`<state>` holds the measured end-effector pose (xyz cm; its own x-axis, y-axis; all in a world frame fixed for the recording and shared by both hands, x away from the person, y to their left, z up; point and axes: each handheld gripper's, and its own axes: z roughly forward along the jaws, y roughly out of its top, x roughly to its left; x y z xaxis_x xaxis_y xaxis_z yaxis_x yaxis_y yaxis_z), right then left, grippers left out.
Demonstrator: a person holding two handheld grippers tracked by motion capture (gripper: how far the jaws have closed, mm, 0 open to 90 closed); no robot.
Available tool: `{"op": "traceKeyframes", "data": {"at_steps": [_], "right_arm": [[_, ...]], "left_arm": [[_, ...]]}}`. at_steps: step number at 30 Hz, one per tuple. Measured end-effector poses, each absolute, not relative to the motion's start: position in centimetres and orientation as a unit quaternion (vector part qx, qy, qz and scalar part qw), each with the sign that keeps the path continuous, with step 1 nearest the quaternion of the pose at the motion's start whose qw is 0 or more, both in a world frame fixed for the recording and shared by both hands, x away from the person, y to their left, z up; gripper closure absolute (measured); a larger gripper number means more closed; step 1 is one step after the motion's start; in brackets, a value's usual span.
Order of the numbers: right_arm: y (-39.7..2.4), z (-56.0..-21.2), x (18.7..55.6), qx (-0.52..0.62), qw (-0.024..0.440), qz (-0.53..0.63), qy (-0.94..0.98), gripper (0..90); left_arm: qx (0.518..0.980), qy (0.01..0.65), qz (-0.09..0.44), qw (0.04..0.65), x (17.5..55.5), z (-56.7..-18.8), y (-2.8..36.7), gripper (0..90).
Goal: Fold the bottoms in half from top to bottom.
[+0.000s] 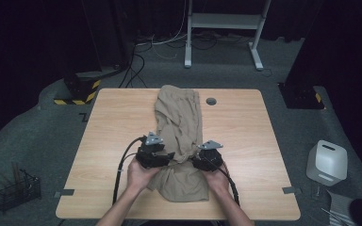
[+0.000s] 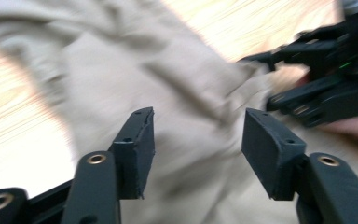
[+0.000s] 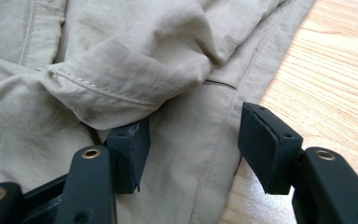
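A: Where do the khaki trousers point(image 1: 179, 136) lie?

B: Lengthwise down the middle of the tabletop point(image 1: 245, 141), from twelve to six o'clock, bunched where both tools meet; the left tool point(image 1: 168, 156) is released, jaws apart over cloth, gripping nothing; the right tool point(image 1: 195, 159) is released too, a fold point(image 3: 121, 88) draped over one pad.

A: Next pinch?

B: I'd take one hem edge each; pull outward evenly to flatten the bunch.

my khaki trousers point(image 1: 179, 136), crumpled and folded, lie lengthwise along the table's middle, running from twelve o'clock toward six, a bunched fold near their six o'clock end.
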<state>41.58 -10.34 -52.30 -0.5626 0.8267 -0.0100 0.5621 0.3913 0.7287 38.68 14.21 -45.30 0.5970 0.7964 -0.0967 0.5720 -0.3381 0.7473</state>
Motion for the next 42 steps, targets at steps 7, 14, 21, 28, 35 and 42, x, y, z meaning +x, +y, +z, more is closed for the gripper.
{"op": "traceKeyframes", "data": {"at_steps": [7, 14, 21, 28, 35, 42], "right_arm": [[-11.8, -51.2, 39.5, 0.431, 0.174, 0.367, 0.806, 46.2], [-11.7, -51.2, 37.5, 0.387, 0.163, 0.370, 0.829, 56.3], [-10.6, -52.1, 38.0, 0.378, 0.171, 0.353, 0.839, 57.7], [-9.1, -52.3, 41.4, 0.409, 0.183, 0.354, 0.821, 55.1], [-9.3, -52.1, 41.2, 0.419, 0.165, 0.357, 0.818, 49.3], [-11.7, -51.5, 38.3, 0.419, 0.175, 0.365, 0.813, 47.3]], "left_arm": [[0.790, 0.459, 0.127, 0.387, 38.5, -46.8, 17.3, 39.6], [0.819, 0.445, 0.105, 0.348, 38.5, -48.7, 16.1, 70.9], [0.804, 0.477, 0.110, 0.337, 40.2, -50.9, 15.4, 88.2], [0.772, 0.482, 0.150, 0.386, 40.8, -47.5, 16.2, 88.9], [0.820, 0.390, 0.163, 0.386, 36.0, -45.1, 13.3, 88.1], [0.838, 0.389, 0.134, 0.358, 36.1, -49.9, 10.6, 88.1]]}}
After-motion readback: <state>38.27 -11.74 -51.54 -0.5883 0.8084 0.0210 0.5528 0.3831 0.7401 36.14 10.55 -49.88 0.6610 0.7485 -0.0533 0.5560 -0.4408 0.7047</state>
